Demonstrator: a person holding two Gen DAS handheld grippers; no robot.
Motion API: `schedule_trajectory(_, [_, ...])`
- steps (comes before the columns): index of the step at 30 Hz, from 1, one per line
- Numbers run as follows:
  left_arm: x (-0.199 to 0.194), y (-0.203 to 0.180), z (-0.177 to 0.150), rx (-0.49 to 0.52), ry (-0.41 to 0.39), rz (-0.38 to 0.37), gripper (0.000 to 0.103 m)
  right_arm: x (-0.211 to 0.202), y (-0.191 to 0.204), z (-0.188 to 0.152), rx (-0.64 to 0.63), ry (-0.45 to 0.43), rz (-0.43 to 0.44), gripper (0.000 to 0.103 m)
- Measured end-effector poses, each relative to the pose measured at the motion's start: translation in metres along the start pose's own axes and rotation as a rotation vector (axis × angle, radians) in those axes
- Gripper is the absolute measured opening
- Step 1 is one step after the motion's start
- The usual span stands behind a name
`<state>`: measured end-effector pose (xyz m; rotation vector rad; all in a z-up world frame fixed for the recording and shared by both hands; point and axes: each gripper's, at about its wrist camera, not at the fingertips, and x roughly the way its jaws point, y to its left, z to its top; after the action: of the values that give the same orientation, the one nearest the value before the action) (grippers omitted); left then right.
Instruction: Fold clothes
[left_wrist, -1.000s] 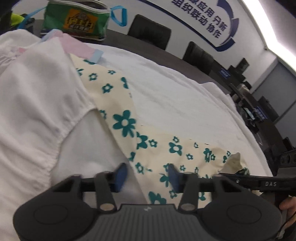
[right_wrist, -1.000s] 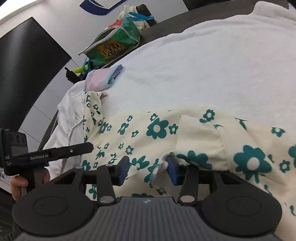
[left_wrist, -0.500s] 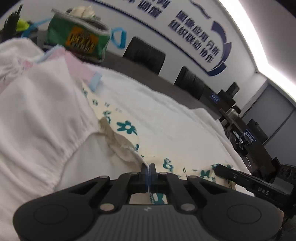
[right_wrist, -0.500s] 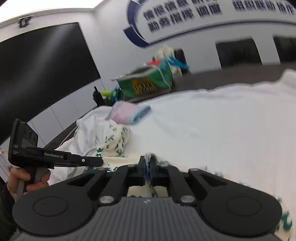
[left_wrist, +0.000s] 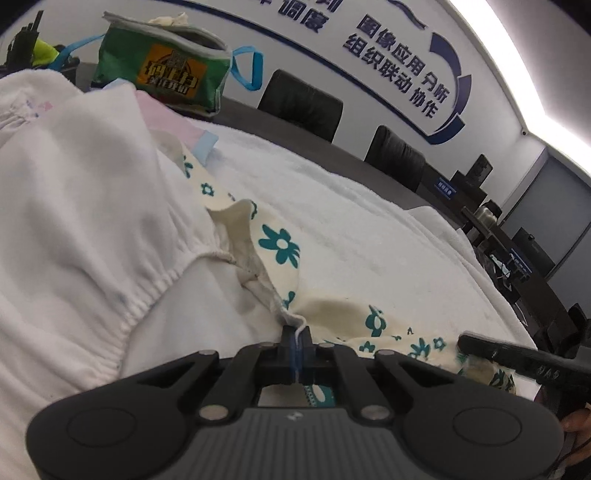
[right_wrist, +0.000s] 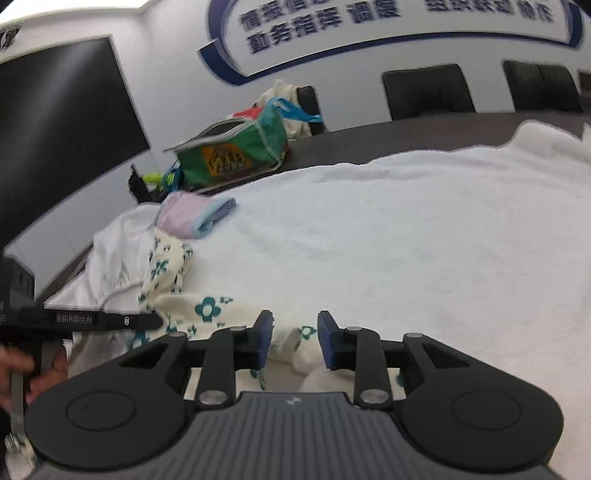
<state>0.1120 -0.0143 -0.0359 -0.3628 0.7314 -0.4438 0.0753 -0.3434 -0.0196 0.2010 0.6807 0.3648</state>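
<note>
- Left wrist view is showing the left gripper (left_wrist: 296, 341) pinching an edge of the floral garment (left_wrist: 280, 245), jaws closed on the cloth.
- Right gripper (right_wrist: 294, 338) is hovering with jaws standing wide, the garment's near end lying between them, seemingly unpinched.
- Garment is stretching across the white cover (right_wrist: 406, 240), its long axis running from both grippers toward the white clothes pile (left_wrist: 74, 221) near the cover's left edge.
</note>
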Motion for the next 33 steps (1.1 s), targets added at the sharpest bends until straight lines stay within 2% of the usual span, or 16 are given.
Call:
schedule_trajectory(1, [-0.002, -0.001, -0.001, 0.008, -0.01, -0.007, 0.0, -0.001, 0.0, 0.0, -0.006, 0.009, -0.001, 0.004])
schedule_trajectory(4, [-0.004, -0.007, 0.001, 0.038, 0.008, 0.038, 0.001, -0.001, 0.002, -0.001, -0.03, 0.008, -0.043, 0.004])
schedule_trajectory(8, [-0.031, -0.013, 0.009, 0.049, -0.032, 0.047, 0.008, -0.038, 0.001, 0.006, -0.03, -0.102, -0.075, 0.009])
schedule_trajectory(9, [-0.037, -0.015, 0.011, 0.052, -0.041, 0.049, 0.008, -0.054, 0.002, 0.008, -0.05, -0.135, -0.067, 0.019])
schedule_trajectory(10, [-0.05, -0.022, 0.014, 0.087, -0.057, 0.039, 0.009, -0.067, 0.003, 0.009, -0.084, -0.154, -0.068, 0.04])
schedule_trajectory(12, [-0.068, -0.044, 0.021, 0.161, -0.09, 0.04, 0.019, -0.081, 0.005, 0.007, -0.188, -0.121, -0.102, 0.06])
schedule_trajectory(14, [-0.067, -0.069, 0.023, 0.217, -0.091, 0.028, 0.031, -0.077, 0.002, 0.003, -0.247, -0.06, -0.152, 0.06])
schedule_trajectory(16, [-0.048, -0.09, 0.025, 0.23, -0.021, 0.017, 0.03, -0.075, -0.01, 0.005, -0.209, -0.043, -0.176, 0.055])
schedule_trajectory(19, [-0.009, -0.129, 0.022, 0.277, 0.114, -0.021, 0.03, -0.086, -0.042, 0.011, -0.059, -0.077, -0.193, 0.052])
schedule_trajectory(20, [0.007, -0.141, 0.02, 0.268, 0.191, -0.079, 0.03, -0.091, -0.056, 0.012, 0.014, -0.084, -0.189, 0.051])
schedule_trajectory(22, [0.03, -0.151, 0.016, 0.168, 0.316, -0.168, 0.028, -0.099, -0.086, 0.01, 0.169, -0.069, -0.133, 0.045])
schedule_trajectory(23, [0.04, -0.154, 0.015, 0.109, 0.338, -0.199, 0.022, -0.102, -0.098, 0.006, 0.221, -0.057, -0.1, 0.042])
schedule_trajectory(26, [0.061, -0.159, 0.013, 0.026, 0.333, -0.232, 0.021, -0.11, -0.12, -0.006, 0.311, -0.035, -0.033, 0.041])
schedule_trajectory(28, [0.078, -0.154, 0.013, -0.066, 0.374, -0.253, 0.022, -0.113, -0.131, -0.012, 0.348, -0.023, 0.008, 0.041])
schedule_trajectory(32, [0.096, -0.153, 0.007, -0.131, 0.393, -0.257, 0.022, -0.101, -0.15, -0.019, 0.391, 0.051, 0.104, 0.041])
schedule_trajectory(33, [0.098, -0.153, 0.005, -0.141, 0.384, -0.257, 0.014, -0.096, -0.152, -0.02, 0.394, 0.076, 0.111, 0.035])
